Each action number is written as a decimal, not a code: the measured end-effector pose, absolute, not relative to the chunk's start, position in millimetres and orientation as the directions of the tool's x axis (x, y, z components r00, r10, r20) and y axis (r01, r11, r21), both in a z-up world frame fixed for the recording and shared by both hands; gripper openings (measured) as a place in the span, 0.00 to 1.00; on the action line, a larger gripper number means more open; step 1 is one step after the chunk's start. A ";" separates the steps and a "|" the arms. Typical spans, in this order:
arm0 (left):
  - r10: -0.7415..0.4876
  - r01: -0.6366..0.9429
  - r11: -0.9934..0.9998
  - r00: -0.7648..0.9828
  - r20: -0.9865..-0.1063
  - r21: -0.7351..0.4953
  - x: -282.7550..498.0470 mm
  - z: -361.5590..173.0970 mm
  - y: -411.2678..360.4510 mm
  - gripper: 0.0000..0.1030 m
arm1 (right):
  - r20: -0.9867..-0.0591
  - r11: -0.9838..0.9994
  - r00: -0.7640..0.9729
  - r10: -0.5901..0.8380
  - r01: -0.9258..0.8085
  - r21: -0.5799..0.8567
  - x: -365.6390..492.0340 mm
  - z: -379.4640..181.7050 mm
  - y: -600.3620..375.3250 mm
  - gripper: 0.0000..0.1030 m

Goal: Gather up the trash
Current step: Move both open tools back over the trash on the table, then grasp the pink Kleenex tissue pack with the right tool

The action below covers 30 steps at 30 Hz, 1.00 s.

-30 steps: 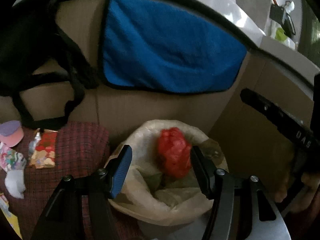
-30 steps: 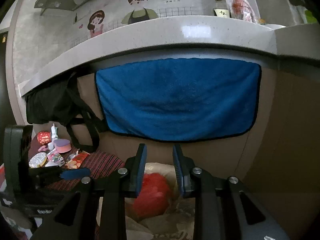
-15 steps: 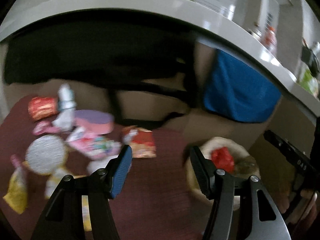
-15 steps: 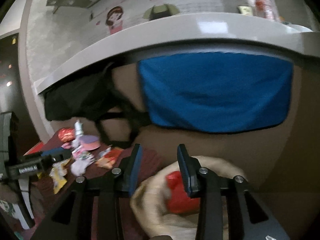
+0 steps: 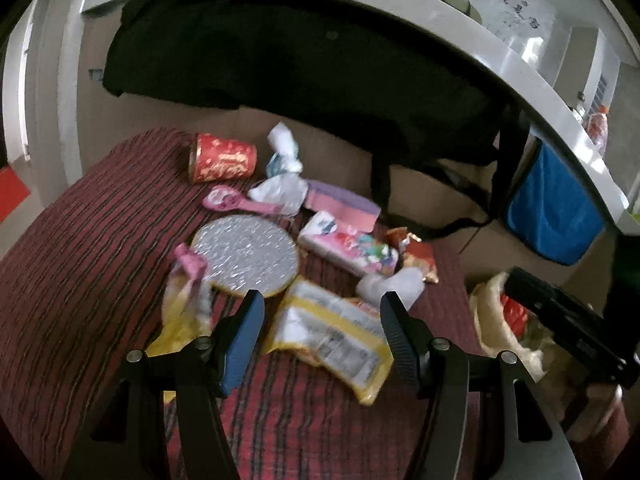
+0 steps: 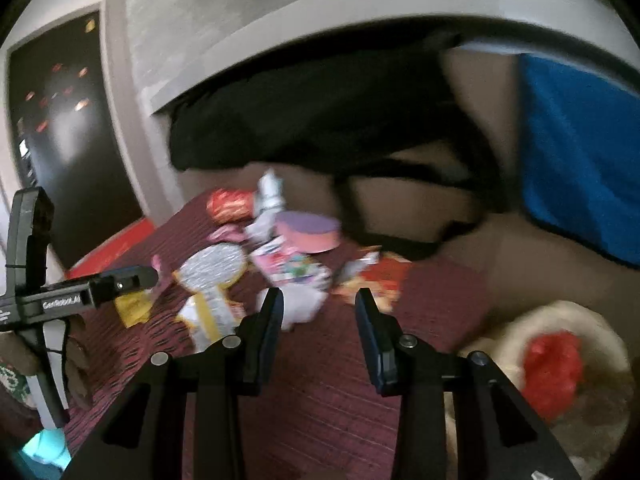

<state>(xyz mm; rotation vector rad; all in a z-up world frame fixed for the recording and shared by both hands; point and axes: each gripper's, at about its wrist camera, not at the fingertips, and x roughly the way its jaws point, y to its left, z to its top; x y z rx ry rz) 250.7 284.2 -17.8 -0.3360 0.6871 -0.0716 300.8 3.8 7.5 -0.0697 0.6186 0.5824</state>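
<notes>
Trash lies scattered on a dark red striped cloth (image 5: 80,264): a yellow-and-white packet (image 5: 332,336), a silver foil disc (image 5: 246,254), a red can (image 5: 222,158), a pink patterned packet (image 5: 348,248) and white crumpled wrappers (image 5: 280,188). My left gripper (image 5: 322,320) is open and empty just above the yellow packet. My right gripper (image 6: 318,320) is open and empty over the cloth, near a crumpled white wrapper (image 6: 300,306). A bin lined with a pale bag (image 6: 516,336) holds red crumpled trash (image 6: 552,364) at the right.
A black bag (image 5: 300,60) hangs under a white counter edge (image 5: 520,80) behind the pile. A blue towel (image 6: 580,152) hangs at the right. The left gripper's body (image 6: 60,300) shows at the left of the right wrist view.
Both grippers swung left, from over the bin to over the trash pile on the cloth. The right gripper's jaws opened wider. The red trash stays in the bin.
</notes>
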 end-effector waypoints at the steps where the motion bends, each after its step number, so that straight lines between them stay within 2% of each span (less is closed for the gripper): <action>1: -0.172 -0.048 0.944 0.775 -0.609 -0.327 247.9 -19.8 288.7 0.59 | -0.576 0.827 0.644 0.504 -0.553 0.105 305.9 3.9 11.8 0.34; 8: -0.209 -0.032 0.929 0.777 -0.594 -0.368 243.4 -21.2 310.6 0.59 | -0.702 0.758 0.485 0.522 -0.641 0.121 372.0 -25.7 72.8 0.35; 13: -0.191 -0.057 0.922 0.793 -0.578 -0.383 240.3 -18.8 336.9 0.59 | -0.725 0.747 0.452 0.520 -0.653 0.128 422.0 -45.9 101.7 0.36; 15: -0.176 -0.074 0.922 0.793 -0.584 -0.379 239.7 -21.0 347.0 0.59 | -0.731 0.748 0.436 0.525 -0.646 0.152 436.9 -55.6 106.8 0.42; 22: -0.162 -0.118 0.911 0.779 -0.606 -0.396 239.4 -35.9 376.4 0.59 | -0.766 0.737 0.353 0.537 -0.639 0.222 448.9 -74.2 114.8 0.50; 30: -0.170 -0.098 0.928 0.745 -0.645 -0.358 248.6 -46.4 356.9 0.59 | -0.823 0.697 0.396 0.407 -0.717 0.000 429.9 -80.6 145.9 0.56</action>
